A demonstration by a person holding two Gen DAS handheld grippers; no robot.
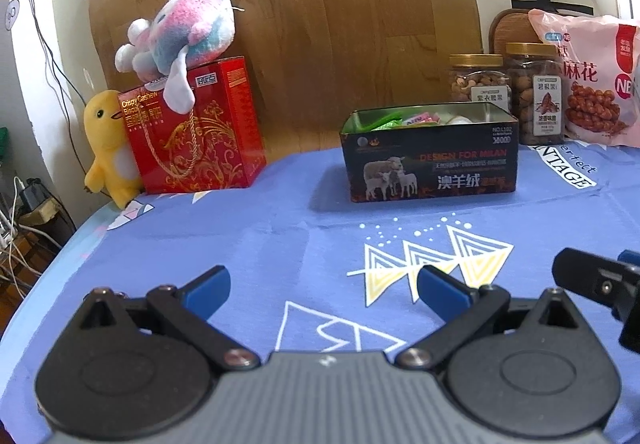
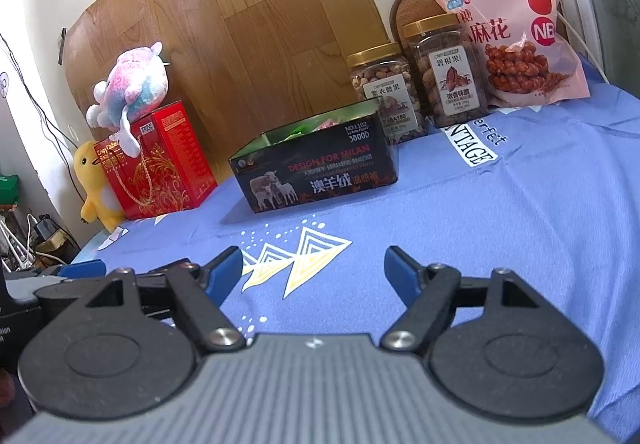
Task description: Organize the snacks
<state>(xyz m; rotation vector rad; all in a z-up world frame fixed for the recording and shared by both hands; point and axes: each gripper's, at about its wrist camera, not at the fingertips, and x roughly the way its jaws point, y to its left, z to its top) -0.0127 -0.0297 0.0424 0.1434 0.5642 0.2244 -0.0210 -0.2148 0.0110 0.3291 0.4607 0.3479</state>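
Observation:
An open black tin box (image 1: 430, 167) with small wrapped snacks inside stands on the blue cloth; it also shows in the right wrist view (image 2: 316, 169). Behind it stand two nut jars (image 1: 480, 79) (image 2: 386, 91) and a pink snack bag (image 1: 588, 79) (image 2: 516, 35). My left gripper (image 1: 324, 288) is open and empty, low over the cloth, well short of the box. My right gripper (image 2: 314, 272) is open and empty, also short of the box. Part of the right gripper (image 1: 600, 284) shows at the right of the left wrist view.
A red biscuit box (image 1: 196, 127) (image 2: 156, 163) stands at the back left with a pink-blue plush (image 1: 184, 35) on top and a yellow plush (image 1: 106, 147) beside it. A wood-pattern board (image 1: 320, 23) leans behind. The table edge (image 1: 60, 256) drops off at left over cables.

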